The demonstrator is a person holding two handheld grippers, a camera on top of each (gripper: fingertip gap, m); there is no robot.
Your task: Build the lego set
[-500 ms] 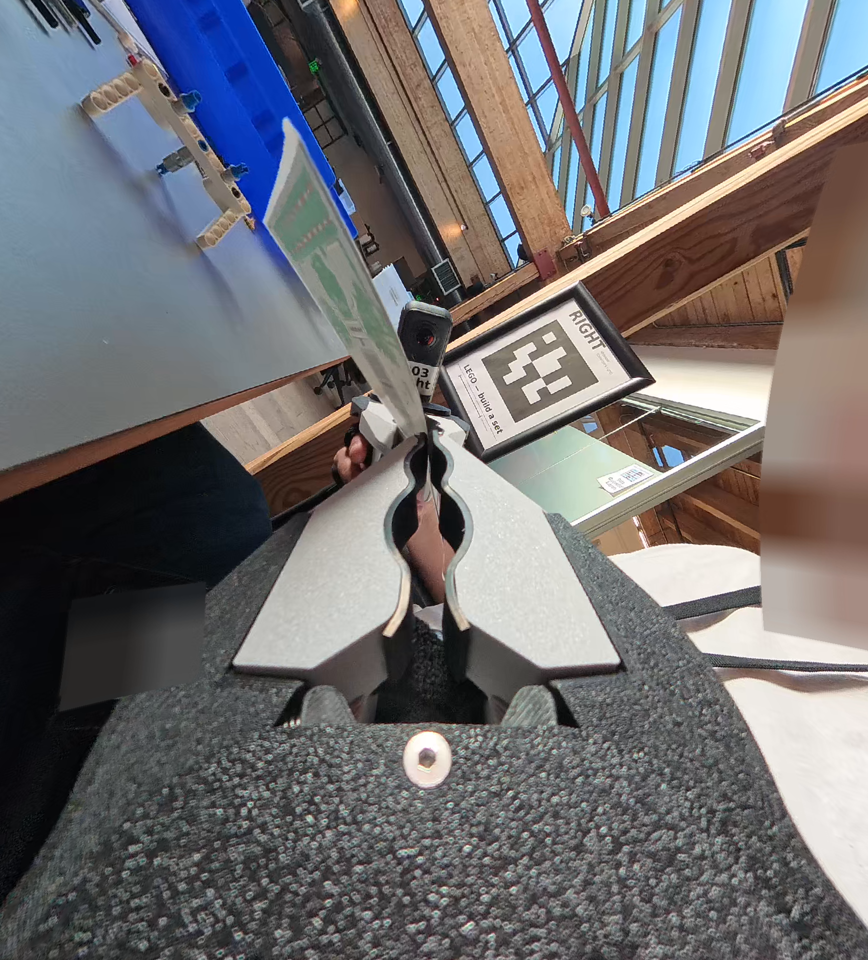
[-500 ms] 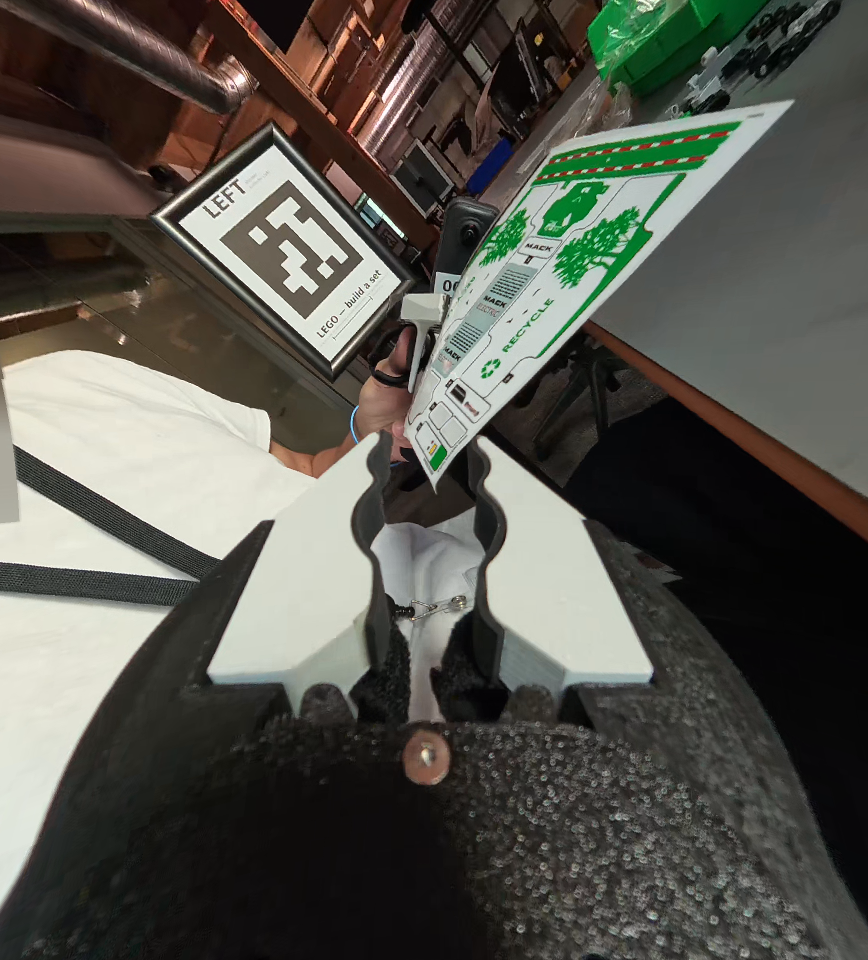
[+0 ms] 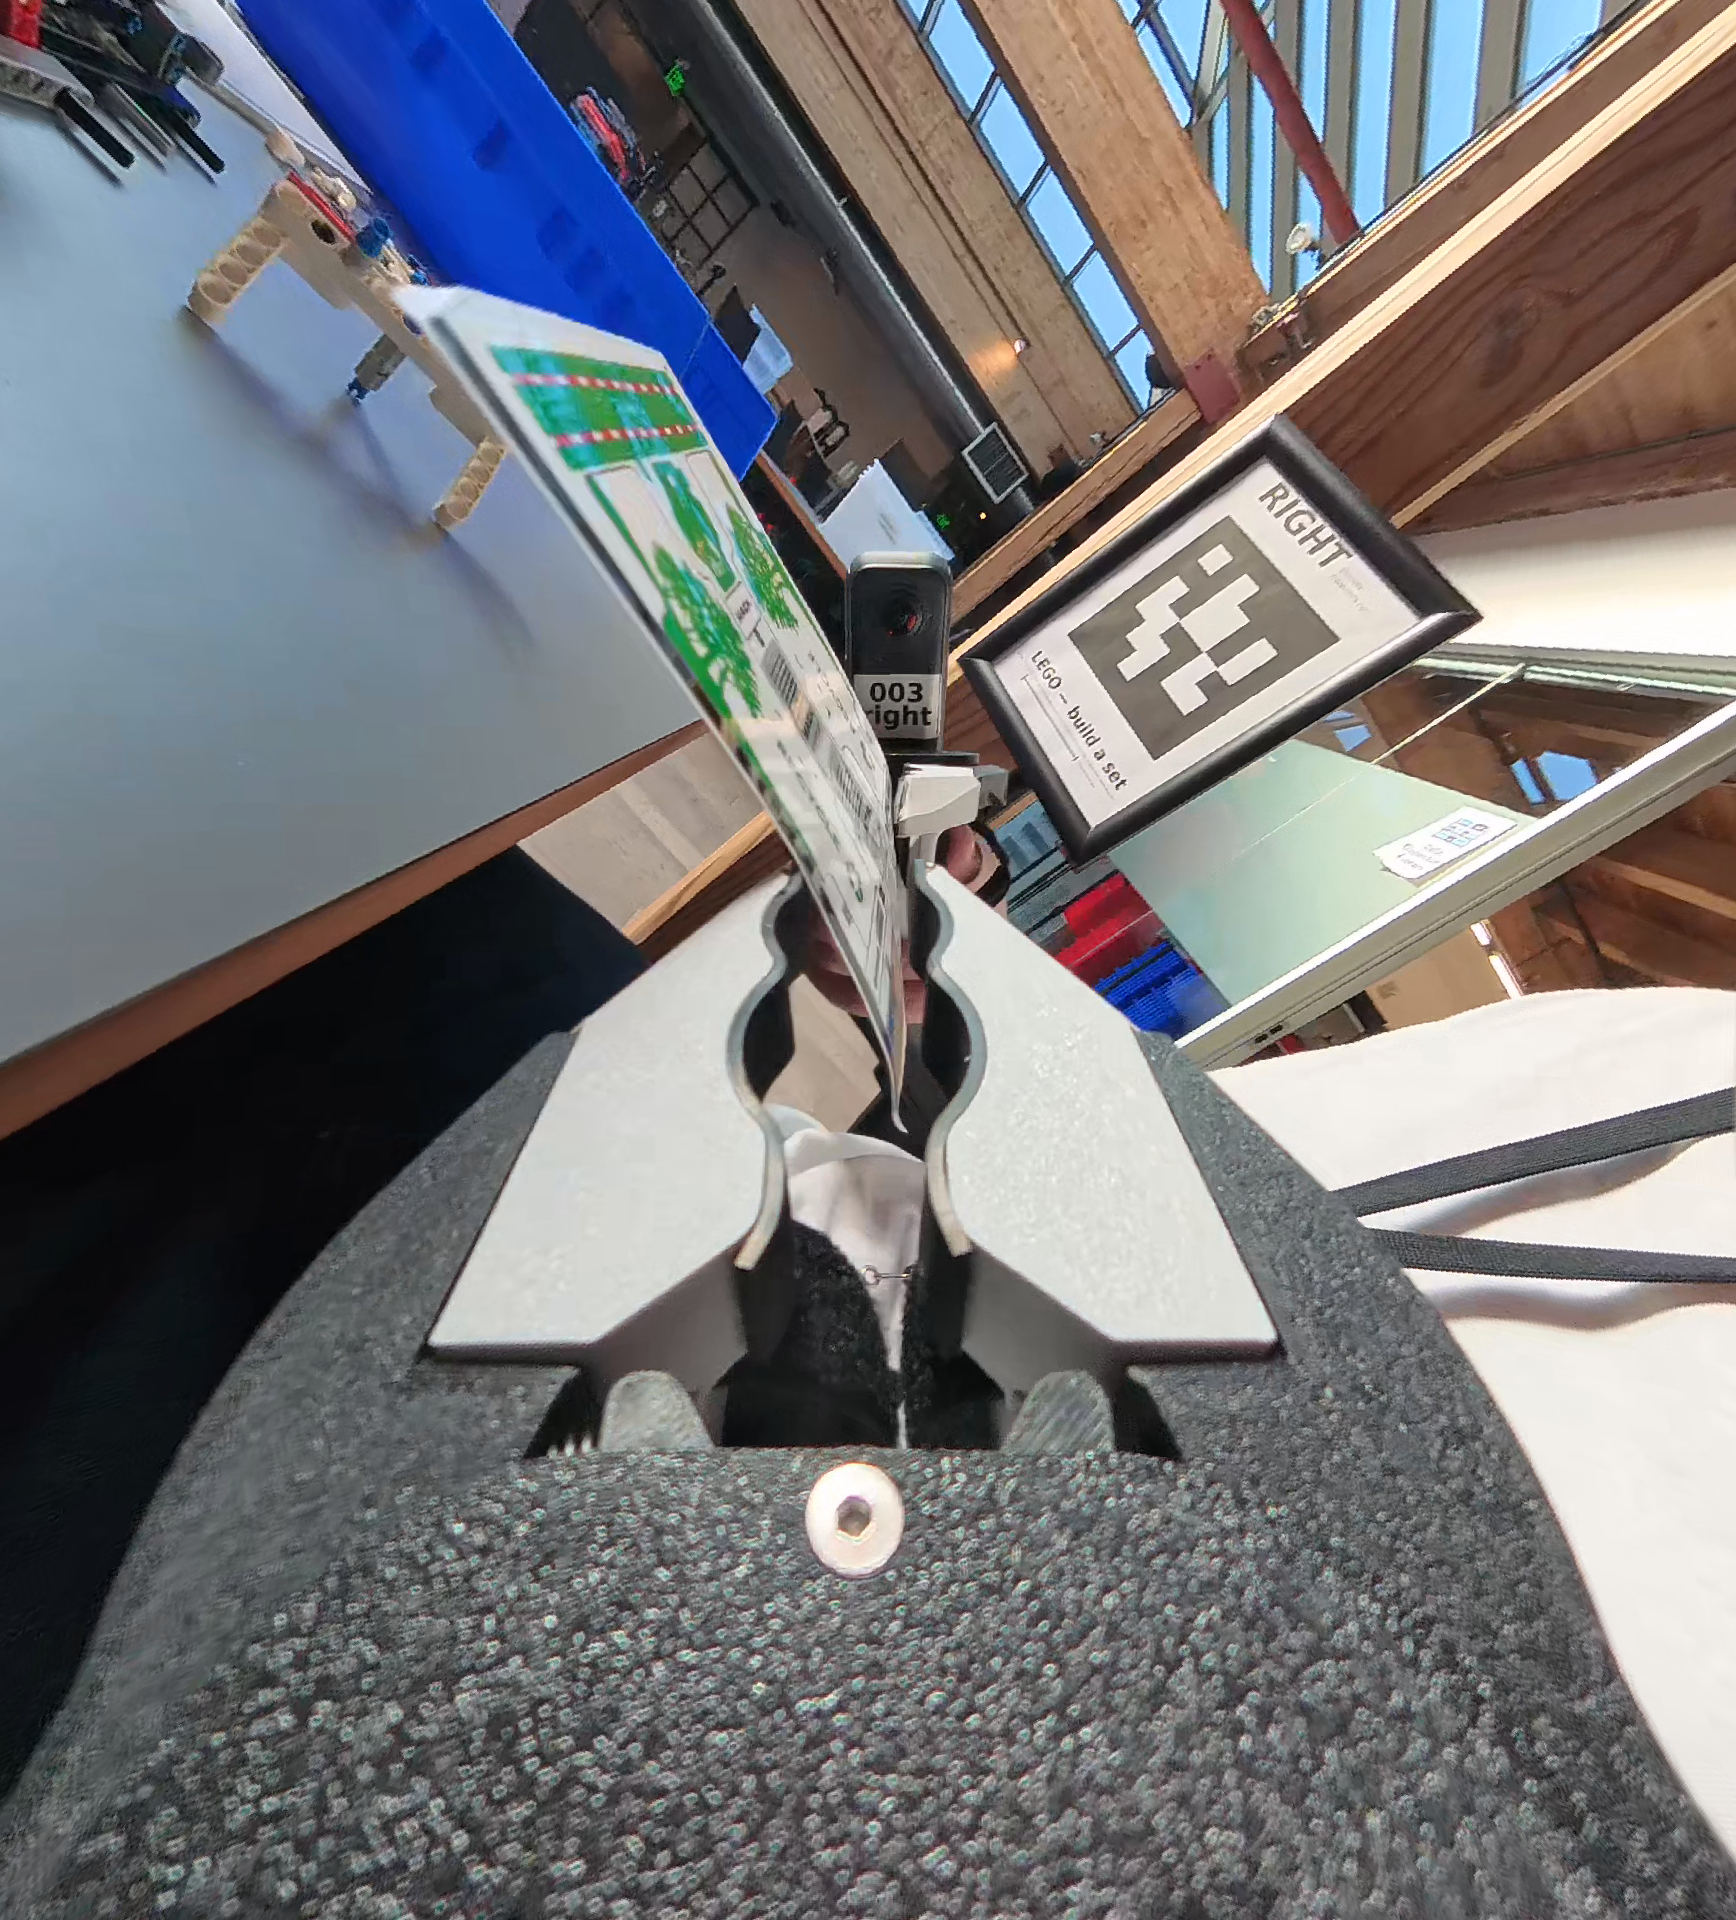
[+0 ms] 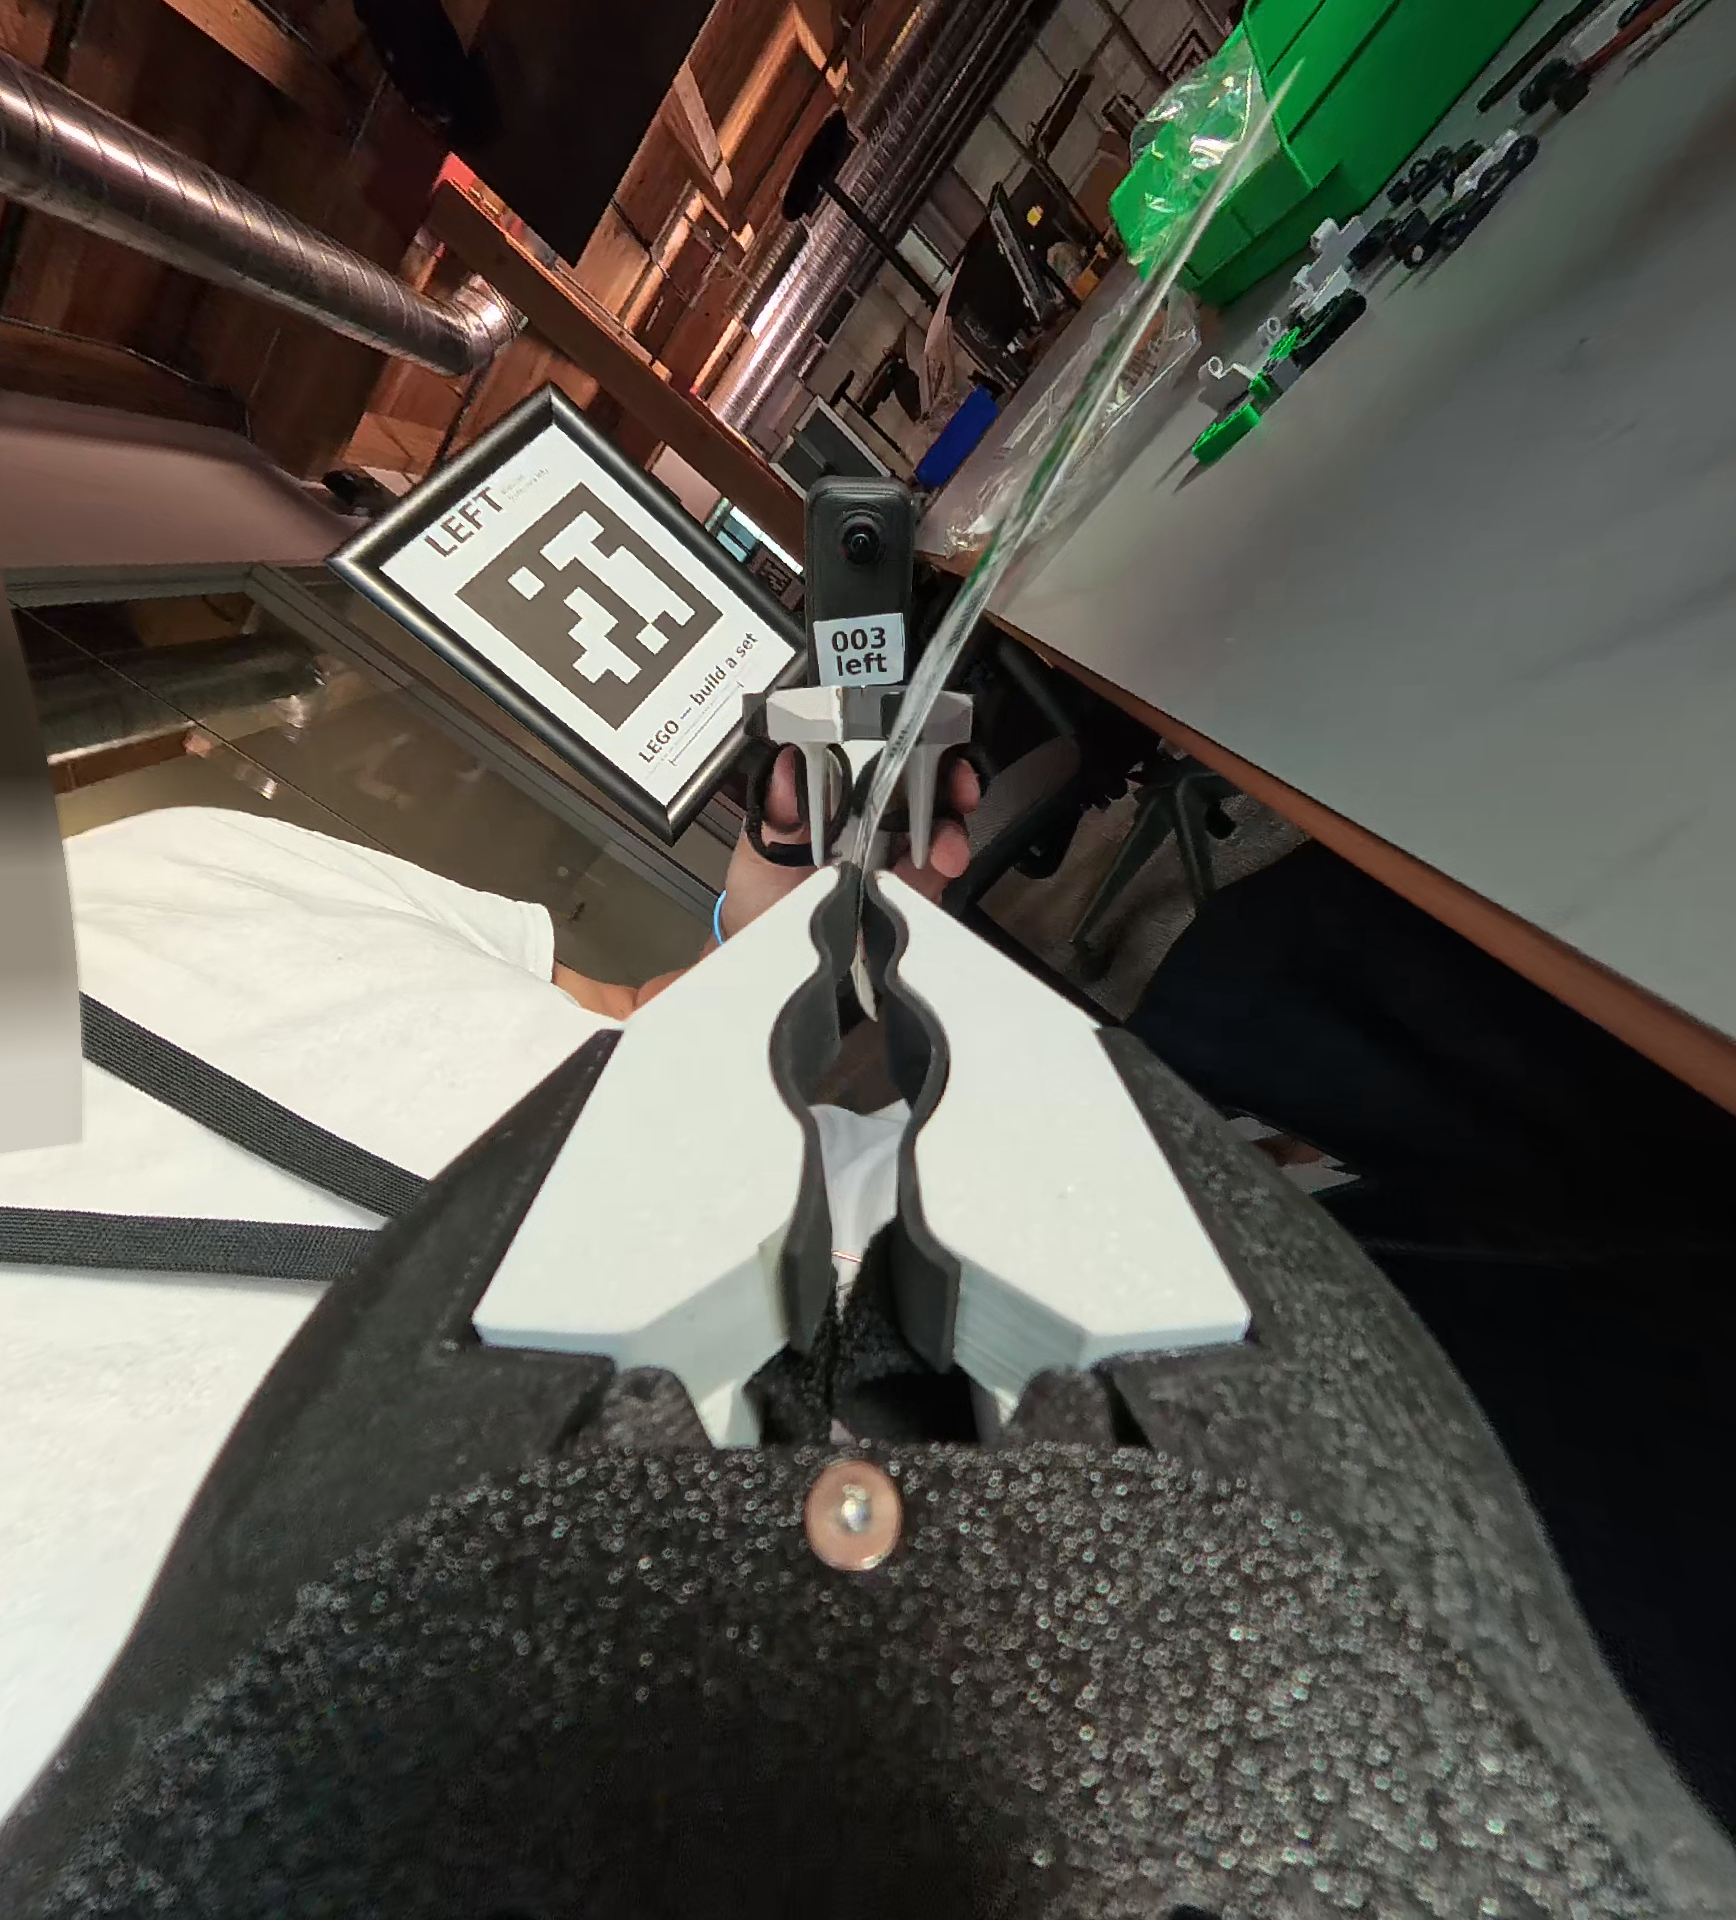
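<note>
Since half a second ago the left gripper [image 3: 848, 914] is letting go: its jaws are now standing apart, with the sticker sheet [image 3: 698, 582] loose between them. The right gripper [image 4: 859, 883] is now pinching the lower corner of the sheet, jaws together on it. From there the sheet is rising toward 1 o'clock, over the edge of the grey surface [image 3: 168, 665]. A beige lego frame [image 3: 344, 270] is lying at 11 o'clock in the left wrist view. I judge that the thin corner grip is risky; the sheet could bend or slip out.
</note>
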